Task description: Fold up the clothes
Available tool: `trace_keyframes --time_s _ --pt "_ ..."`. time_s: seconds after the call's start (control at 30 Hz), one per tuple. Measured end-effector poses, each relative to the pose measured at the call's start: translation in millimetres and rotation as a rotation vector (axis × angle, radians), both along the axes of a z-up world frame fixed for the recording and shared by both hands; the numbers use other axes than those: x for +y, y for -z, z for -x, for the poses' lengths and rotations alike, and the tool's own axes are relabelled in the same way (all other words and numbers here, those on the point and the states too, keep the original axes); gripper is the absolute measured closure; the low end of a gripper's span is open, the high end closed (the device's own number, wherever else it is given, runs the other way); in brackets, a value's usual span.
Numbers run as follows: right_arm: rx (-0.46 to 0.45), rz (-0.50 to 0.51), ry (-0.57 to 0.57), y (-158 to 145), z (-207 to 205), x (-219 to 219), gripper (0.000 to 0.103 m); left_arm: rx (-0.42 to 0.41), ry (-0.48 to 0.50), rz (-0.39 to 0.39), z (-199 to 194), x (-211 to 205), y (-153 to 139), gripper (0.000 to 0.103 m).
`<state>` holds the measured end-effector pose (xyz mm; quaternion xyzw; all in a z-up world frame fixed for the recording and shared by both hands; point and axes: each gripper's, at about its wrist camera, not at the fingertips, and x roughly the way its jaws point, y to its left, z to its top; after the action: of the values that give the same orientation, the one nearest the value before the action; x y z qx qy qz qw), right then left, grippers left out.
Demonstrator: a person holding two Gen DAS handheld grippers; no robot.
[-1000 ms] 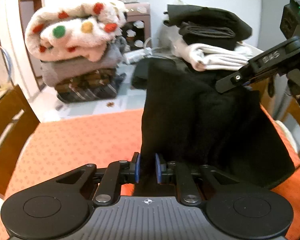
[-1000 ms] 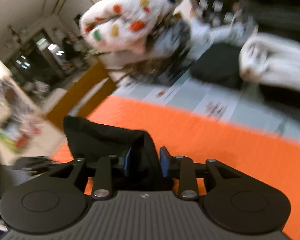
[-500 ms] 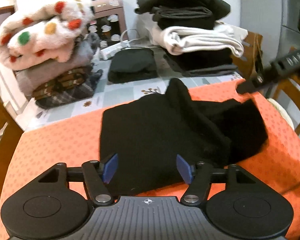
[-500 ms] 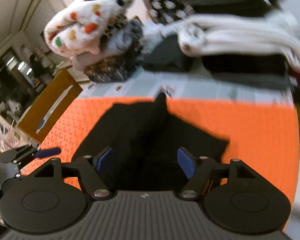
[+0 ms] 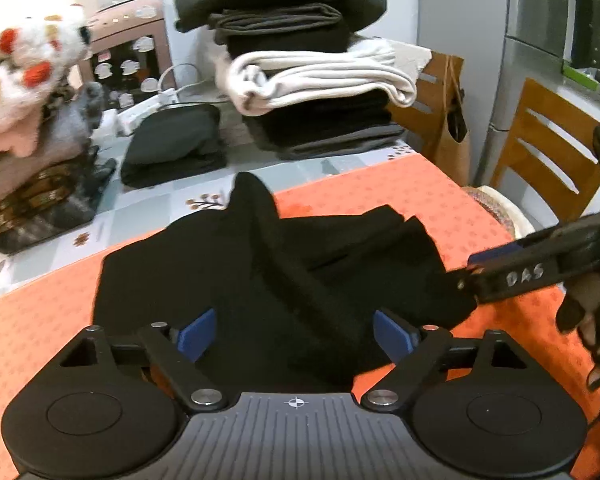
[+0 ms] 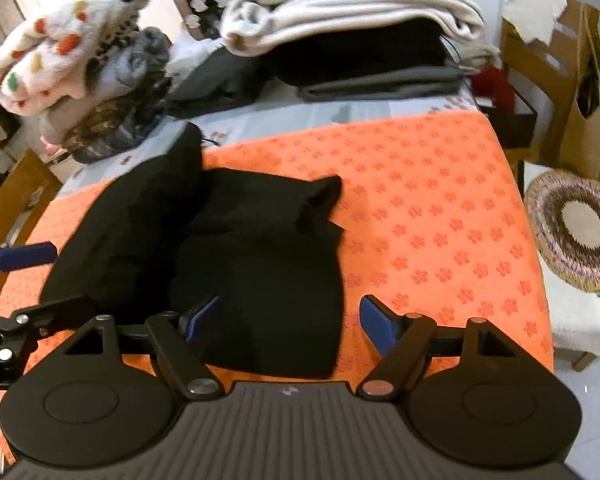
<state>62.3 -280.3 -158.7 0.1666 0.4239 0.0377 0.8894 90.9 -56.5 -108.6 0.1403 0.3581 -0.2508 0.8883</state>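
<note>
Lying crumpled in the middle of both views, the black knitted garment [image 5: 268, 280] rests on the orange cloth with a small flower print [image 6: 420, 184], one ridge of it rising toward the upper centre of the left wrist view and reaching onto the pale tiled tablecloth [image 5: 160, 208] beyond; the left gripper [image 5: 296, 334], along the bottom of its own frame, has its blue-padded jaws opening wide, the garment's near edge between them but neither pad pressing on it; the right gripper [image 6: 290, 322] likewise has its jaws opening, the fabric's near right corner between them, unheld; at the right of the left wrist view the right gripper's black finger carries the white letters "DAS", with a gloved hand [image 5: 592, 312] behind it; in the upper centre sits a stack of folded dark clothes with a cream towel [image 5: 320, 76] in it; at upper left a white fleece with coloured dots [image 6: 64, 44] tops another pile; a wooden chair [image 5: 552, 160] stands at the right edge; a woven round cushion [image 6: 576, 232] lies at the right of the right wrist view.
</note>
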Motion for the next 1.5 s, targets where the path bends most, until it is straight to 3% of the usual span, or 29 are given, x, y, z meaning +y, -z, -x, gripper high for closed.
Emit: trace_keyframes --time_s 0.2,0.3,0.37,0.43,0.57,0.87,1.17,1.37,1.5 --pt "0.013 -0.010 -0.005 8.0 -5.3 0.2 0.025 0.034 -0.077 -0.051 -22.4 -16.3 19.1 0.018" --pt "0.005 -0.018 -0.005 3.9 -3.0 2.3 0.025 0.060 -0.099 -0.045 -28.6 -11.9 25.2 0.040" --pt "0.001 -0.021 -0.003 -1.5 0.9 2.5 0.025 0.076 -0.087 -0.007 -30.7 -6.9 25.2 0.076" --pt "-0.005 -0.020 0.004 -8.2 6.8 2.8 0.025 0.090 -0.075 0.034 -31.8 -0.7 22.1 0.091" --pt "-0.021 -0.013 0.025 -23.6 20.0 3.0 0.025 0.050 -0.111 0.071 -31.0 17.9 6.7 0.093" --pt "-0.038 -0.004 0.095 -51.4 52.5 21.8 0.025 -0.029 -0.237 0.153 -45.3 104.8 -35.5 0.095" --pt "-0.015 -0.020 0.167 -59.6 58.7 84.1 0.025 -0.085 -0.362 0.175 -72.4 217.5 -63.9 0.095" --pt "-0.013 -0.031 0.212 -59.8 62.7 141.2 0.025 -0.015 -0.500 0.147 -95.5 304.7 -40.6 0.095" --pt "-0.002 -0.040 0.238 -56.0 66.8 174.6 0.025 0.098 -0.612 0.121 -108.8 360.0 -1.4 0.094"
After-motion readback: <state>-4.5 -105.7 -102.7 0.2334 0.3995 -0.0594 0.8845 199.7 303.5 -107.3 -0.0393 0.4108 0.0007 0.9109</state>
